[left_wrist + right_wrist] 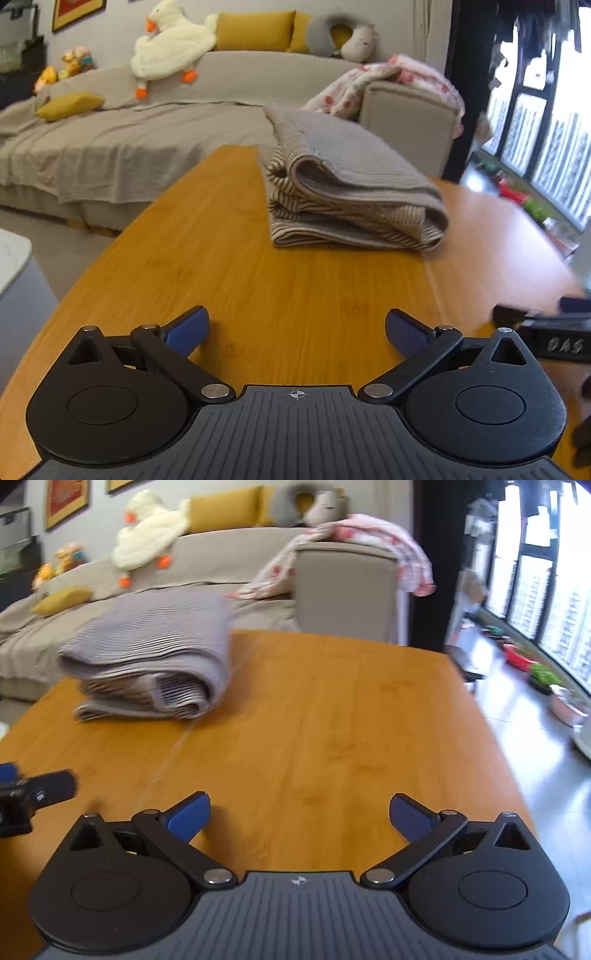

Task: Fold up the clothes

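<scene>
We note the folded garment (351,184), grey ribbed knit with striped layers showing at its open edges, lying in a compact stack on the wooden table (295,288), toward the far side. In the right wrist view the same garment (155,657) sits at the far left of the table (332,720), slightly blurred.

Left tongs (297,328): blue fingers spread wide apart, nothing between them, hovering over bare table well short of the garment. Right tongs (299,812): likewise spread apart and empty, over bare wood, the garment off to their left. We see each tool's edge in the other's view, near the frame side.

Beyond the table: a grey-covered sofa (110,147) with mustard cushions (255,31), a white plush goose (170,48), and a pink-patterned blanket (388,81) draped over its armrest. Tall windows (546,572) stand at right.
</scene>
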